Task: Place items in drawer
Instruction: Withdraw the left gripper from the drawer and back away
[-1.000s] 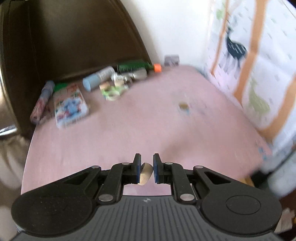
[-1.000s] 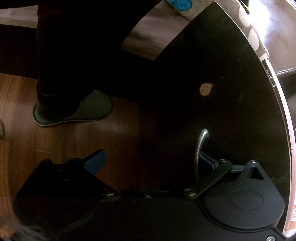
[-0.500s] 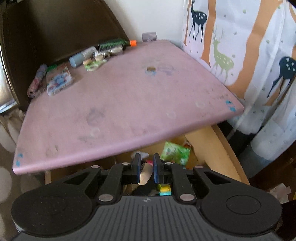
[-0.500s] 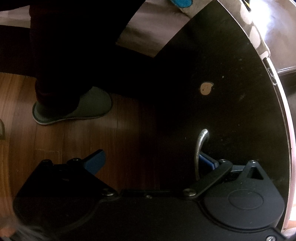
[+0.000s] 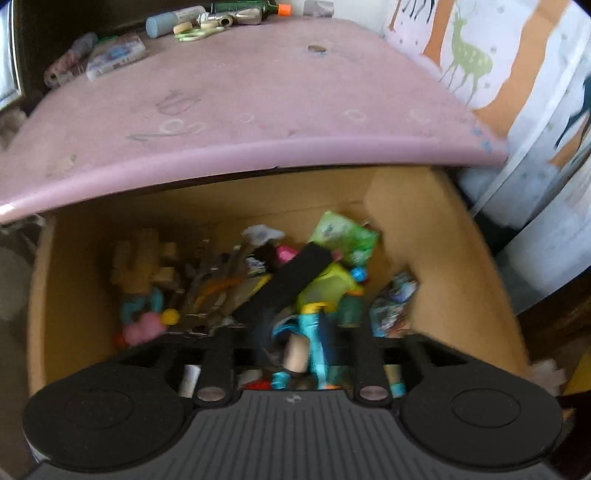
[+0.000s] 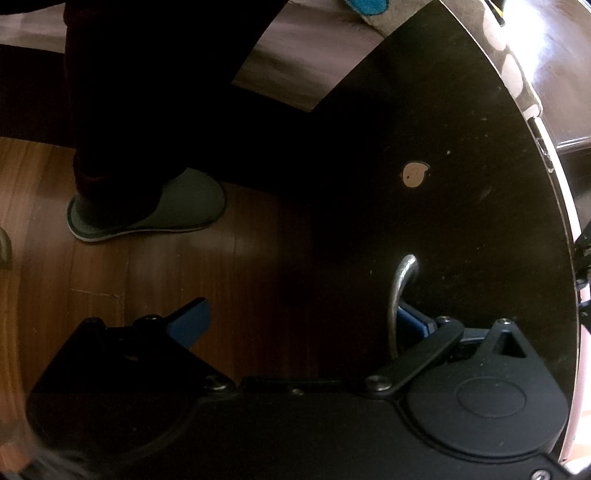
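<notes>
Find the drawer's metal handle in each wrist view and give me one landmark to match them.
Right wrist: the metal handle sits lower right of centre, on the dark drawer front.
Left wrist: not in view; only the drawer's tan inside, full of toys, shows.
Shared landmark: the drawer itself, front in one view, inside in the other.

— What sits where around the open tan wooden drawer?

— It lies below and in front of the pink rounded tabletop. A heap of small toys fills it, with a long black flat bar slanting across the top and a green foil packet behind that.

— And on the tabletop?

— A row of tubes and bottles along the far edge, a flat printed box to their left.
</notes>
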### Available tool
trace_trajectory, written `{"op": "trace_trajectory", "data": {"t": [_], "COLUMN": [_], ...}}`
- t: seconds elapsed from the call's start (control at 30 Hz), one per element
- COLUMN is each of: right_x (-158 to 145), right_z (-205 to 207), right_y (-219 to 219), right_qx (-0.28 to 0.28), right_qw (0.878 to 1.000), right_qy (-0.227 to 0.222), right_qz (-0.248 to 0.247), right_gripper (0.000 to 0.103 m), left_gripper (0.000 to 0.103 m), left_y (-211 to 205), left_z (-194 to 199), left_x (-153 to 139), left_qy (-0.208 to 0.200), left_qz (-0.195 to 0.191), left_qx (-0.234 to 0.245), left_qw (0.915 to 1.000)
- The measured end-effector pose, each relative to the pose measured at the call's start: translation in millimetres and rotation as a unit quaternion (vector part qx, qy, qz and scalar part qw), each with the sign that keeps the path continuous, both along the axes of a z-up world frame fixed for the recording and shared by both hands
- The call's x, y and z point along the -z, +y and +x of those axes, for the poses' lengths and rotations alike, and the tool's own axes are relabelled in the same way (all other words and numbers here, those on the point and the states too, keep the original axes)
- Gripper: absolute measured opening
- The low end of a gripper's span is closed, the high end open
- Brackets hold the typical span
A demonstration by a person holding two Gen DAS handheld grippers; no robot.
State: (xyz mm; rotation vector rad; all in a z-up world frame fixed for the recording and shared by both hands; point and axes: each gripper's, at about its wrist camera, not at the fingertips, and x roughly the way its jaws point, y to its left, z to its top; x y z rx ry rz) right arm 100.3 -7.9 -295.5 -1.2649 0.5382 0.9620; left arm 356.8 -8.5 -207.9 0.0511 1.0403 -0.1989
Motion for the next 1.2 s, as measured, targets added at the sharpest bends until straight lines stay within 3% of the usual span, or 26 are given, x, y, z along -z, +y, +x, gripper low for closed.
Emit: {"op": "trace_trajectory", "data": {"t": [0.03,0.2,0.47,0.63,0.73,0.9,1.13,1.2], "right_x": [0.4,-0.6,-1.2,6.2,13.2,18.2,35.5,38.2], "right_z": [0.1,-0.2,0.5,-6.4,-12.4,-19.1,-29.6,-31.7], "right_y": [0.5,0.1,1.6,8.6,9.4,10.1,16.0,18.4], "right_qx": [0.000,0.001,0.025,0.059,0.062,0.059,0.046,0.046], "right_qw": [1.000,1.000,1.000,0.998,0.996,0.991,0.985,0.983], "right_qy": [0.000,0.000,0.001,-0.035,-0.070,-0.116,-0.161,-0.172], "right_qz": [0.000,0.000,0.011,0.009,0.002,-0.011,-0.034,-0.041], "right_gripper": [0.103,0.103,0.102,0.100,0.096,0.075,0.073,0.068], "left_gripper": [0.067,0.068,0.068,0.068,0.068,0.068,0.068,0.068], "left_y": [2.0,15.8,42.2,56.5,62.0,66.7,86.9,97.8], "left_z": [-2.9,-23.1,-87.4,-129.8,-155.4,-196.1,-250.3,-259.0], "left_x": [-2.9,-23.1,-46.9,-46.3,-50.3,-55.8,-72.2,-72.6], "left_qy": [-0.006,-0.023,-0.054,-0.065,-0.092,-0.143,-0.215,-0.225], "left_qz": [-0.007,-0.027,-0.040,-0.071,-0.075,-0.045,-0.049,-0.060], "left_qx": [-0.004,-0.026,-0.074,-0.094,-0.113,-0.152,-0.179,-0.190], "left_qw": [0.9999,0.9990,0.9950,0.9910,0.9864,0.9770,0.9587,0.9538]}}
